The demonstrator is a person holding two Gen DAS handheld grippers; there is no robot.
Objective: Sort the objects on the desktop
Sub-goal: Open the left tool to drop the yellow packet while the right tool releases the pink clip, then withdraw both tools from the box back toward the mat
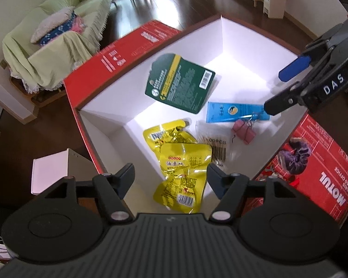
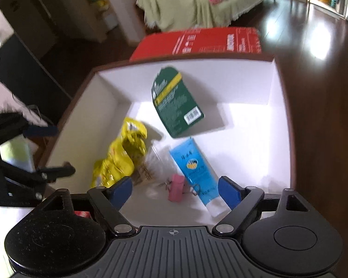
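Red-sided cardboard box (image 1: pixel 118 53) with a white lining sits open below both of your grippers, and everything sorted so far lies on its white floor. Behind it, on the dark wooden floor, stands a sofa under a pale green throw (image 1: pixel 58 37).

Largest item inside: a dark green card package with a yellow stripe (image 1: pixel 181 83), lying flat near the far wall. Next, two crinkled yellow foil snack pouches (image 1: pixel 181 162), overlapping, nearest your left gripper (image 1: pixel 170 177). A light blue tube with a white cap (image 2: pixel 197 171) lies between the green package and your right gripper (image 2: pixel 175 191). A clear bag of cotton swabs with a barcode (image 1: pixel 214 143) rests just beside the yellow pouches, touching them. Smallest: a pink binder clip (image 1: pixel 244 132), its wire handles against the tube.

Your left gripper hovers over the near rim with its black fingers spread and nothing between them. Your right gripper, with blue pads (image 2: pixel 121 191), is likewise spread wide and empty above the clip and tube. Each gripper appears at the edge of the other's view, well apart.
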